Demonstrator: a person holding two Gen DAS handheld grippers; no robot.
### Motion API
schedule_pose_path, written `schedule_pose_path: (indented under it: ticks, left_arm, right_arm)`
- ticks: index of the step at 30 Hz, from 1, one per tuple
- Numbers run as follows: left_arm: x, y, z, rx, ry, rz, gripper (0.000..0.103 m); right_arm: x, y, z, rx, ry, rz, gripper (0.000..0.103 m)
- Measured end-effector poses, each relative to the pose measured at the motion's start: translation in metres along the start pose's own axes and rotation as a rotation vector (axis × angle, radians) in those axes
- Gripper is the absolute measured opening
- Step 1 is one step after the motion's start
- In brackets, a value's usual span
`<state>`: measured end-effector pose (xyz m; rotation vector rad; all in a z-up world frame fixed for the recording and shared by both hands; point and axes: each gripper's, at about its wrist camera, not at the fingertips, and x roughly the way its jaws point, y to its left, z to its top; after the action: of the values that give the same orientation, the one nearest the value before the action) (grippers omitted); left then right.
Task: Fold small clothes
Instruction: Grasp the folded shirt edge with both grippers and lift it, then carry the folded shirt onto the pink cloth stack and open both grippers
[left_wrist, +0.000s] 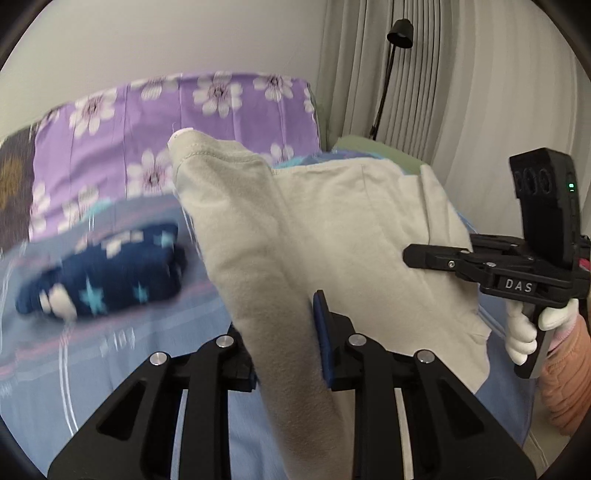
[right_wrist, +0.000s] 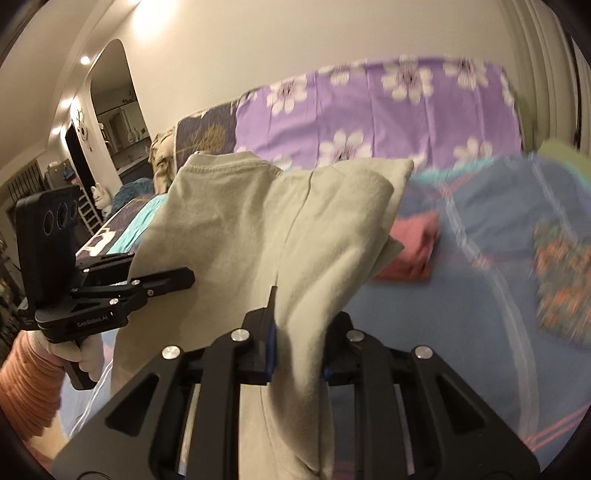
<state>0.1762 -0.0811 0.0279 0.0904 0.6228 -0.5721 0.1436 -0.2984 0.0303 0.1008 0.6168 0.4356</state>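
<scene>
both the left gripper (left_wrist: 286, 332) and the right gripper (right_wrist: 295, 343) are clamped on the beige shirt (left_wrist: 332, 236), held up over the bed (left_wrist: 110, 354), unfolded, while a navy starred piece (left_wrist: 107, 275) and a pink piece (right_wrist: 413, 251) lie folded.

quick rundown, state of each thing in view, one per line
beige garment: lifted off the bed, held at two spots, hanging loose
left gripper: shut on the beige garment
right gripper: shut on the beige garment
navy star garment: folded, lying on the bed
pink garment: folded, lying on the bed
patterned garment: on the bed, blurred, fold unclear
lamp: looks off
</scene>
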Motion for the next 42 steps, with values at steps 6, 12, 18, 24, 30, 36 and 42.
schedule_pose_path:
  ticks: [6,12,18,24,30,36,42]
  left_arm:
    - [0.031,0.019,0.07,0.004,-0.044,0.031,0.025]
    - [0.072,0.037,0.123,-0.017,-0.03,0.076,0.025]
    - [0.118,0.056,0.155,-0.034,0.0,0.138,0.025]
    - [0.166,0.067,0.164,-0.03,0.039,0.187,0.025]
    - [0.21,0.078,0.168,0.0,0.072,0.222,0.026]
    - [0.262,0.102,0.136,-0.009,0.157,0.389,0.053]
    - [0.285,0.11,0.06,0.052,0.294,0.344,0.048]
  right_arm:
    - [0.009,-0.024,0.068,-0.015,-0.067,-0.082,0.018]
    - [0.044,-0.05,0.119,0.01,-0.077,-0.135,0.018]
    - [0.09,-0.076,0.162,0.025,-0.078,-0.184,0.017]
    - [0.136,-0.101,0.171,0.038,-0.048,-0.222,0.017]
    - [0.175,-0.117,0.171,0.044,-0.023,-0.245,0.017]
    - [0.222,-0.143,0.16,0.075,0.055,-0.33,0.036]
    - [0.246,-0.181,0.098,0.155,0.206,-0.39,0.035]
